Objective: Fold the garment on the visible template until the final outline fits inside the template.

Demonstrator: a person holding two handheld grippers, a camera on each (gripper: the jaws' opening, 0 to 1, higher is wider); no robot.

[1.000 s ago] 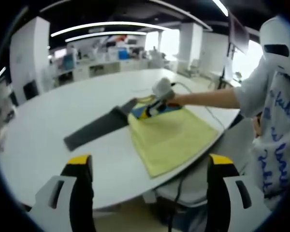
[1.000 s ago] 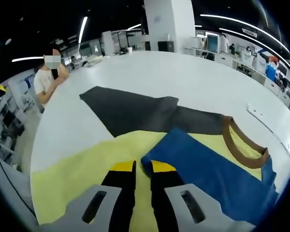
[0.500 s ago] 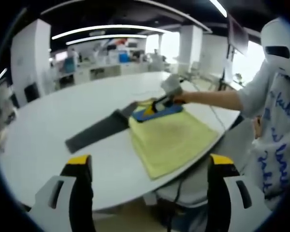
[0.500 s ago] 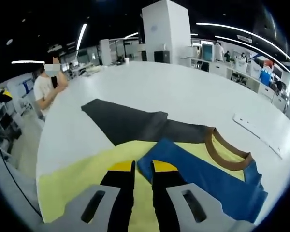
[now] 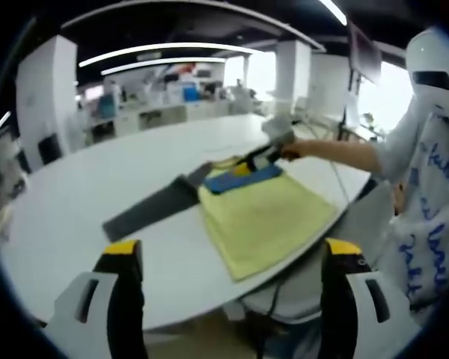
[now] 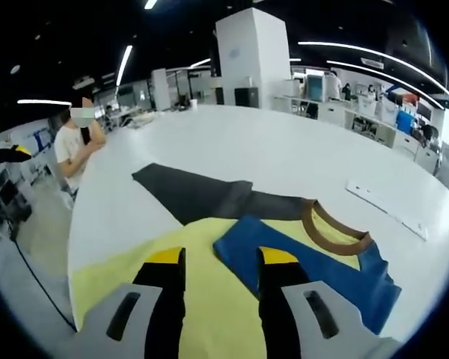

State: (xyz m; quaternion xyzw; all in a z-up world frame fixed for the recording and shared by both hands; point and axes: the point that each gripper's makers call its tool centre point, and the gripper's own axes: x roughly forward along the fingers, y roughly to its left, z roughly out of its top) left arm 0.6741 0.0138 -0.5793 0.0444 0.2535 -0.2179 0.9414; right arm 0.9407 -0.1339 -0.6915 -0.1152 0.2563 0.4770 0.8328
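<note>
Right now my left gripper [image 5: 228, 258] hangs off the near edge of the big white desk [image 5: 75, 194], jaws spread wide with nothing between them. Beyond those jaws I see the yellow garment [image 5: 266, 217] lying flat at the desk's right-hand edge, its lower corner reaching the rim. Dark grey, the template [image 5: 153, 208] sticks out from under the garment's left side, running toward the middle of the desk. At the garment's far end a blue sleeve [image 5: 243, 178] is folded across the yellow, and my right gripper [image 5: 263, 153] sits over it, with the person's arm [image 5: 337, 153] reaching in from the right.

Over in the right gripper view, the right gripper [image 6: 221, 258] is above the garment [image 6: 202, 307], jaws parted a little. The blue sleeve's [image 6: 307, 273] corner edge lies in the gap between them; whether they pinch the cloth I cannot tell. A brown collar [image 6: 333, 228] curves at the sleeve's far side. The template [image 6: 198, 198] pokes out beyond the yellow toward the desk's [image 6: 284, 161] middle. A white strip [image 6: 385, 206] lies well apart toward the right edge. A person [image 6: 75, 146] in a white top sits at the far-left edge.
</note>
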